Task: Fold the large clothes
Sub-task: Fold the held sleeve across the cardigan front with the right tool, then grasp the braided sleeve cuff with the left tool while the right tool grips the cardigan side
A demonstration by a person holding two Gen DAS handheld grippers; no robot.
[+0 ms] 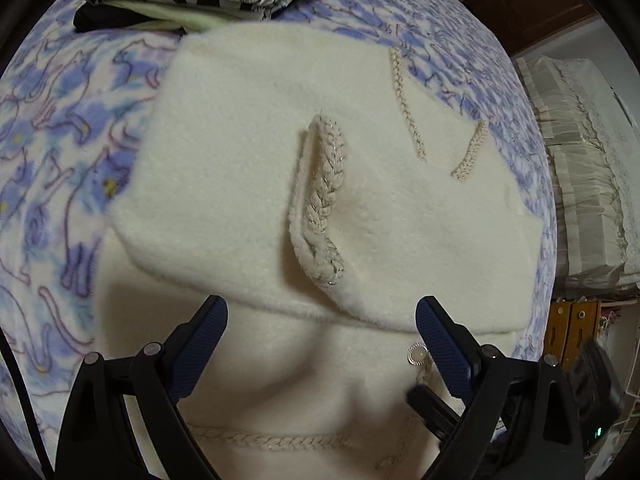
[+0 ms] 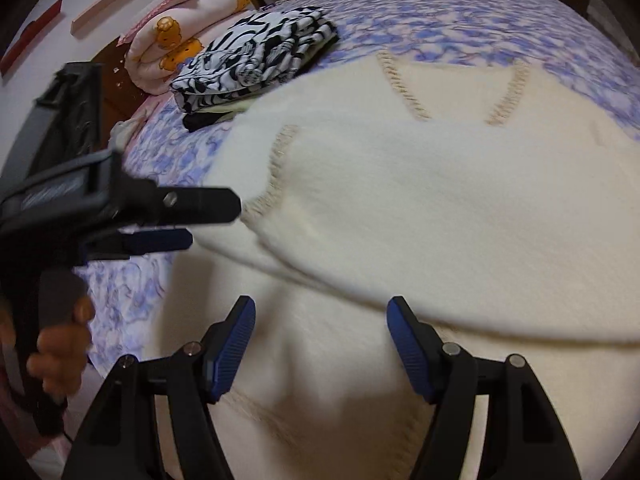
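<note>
A cream fuzzy sweater (image 1: 240, 160) with braided trim lies on the bed, its upper layer folded over the lower one so that the fold's edge runs just beyond both grippers. My left gripper (image 1: 320, 316) hovers over that edge, open, with its blue pads (image 1: 204, 344) off the fabric. In the right wrist view the sweater (image 2: 440, 220) fills the middle. My right gripper (image 2: 320, 308) is open above its near part with nothing between the fingers. The left gripper (image 2: 208, 222) comes in from the left at the sweater's side, held by a hand (image 2: 60, 340).
The bedspread (image 1: 60, 140) has a blue and purple cat print. A stack of folded clothes (image 2: 260, 64) topped by a black-and-white print sits at the far side, with a pink bear-print quilt (image 2: 176, 40) behind it. White covered furniture (image 1: 580, 160) stands beside the bed.
</note>
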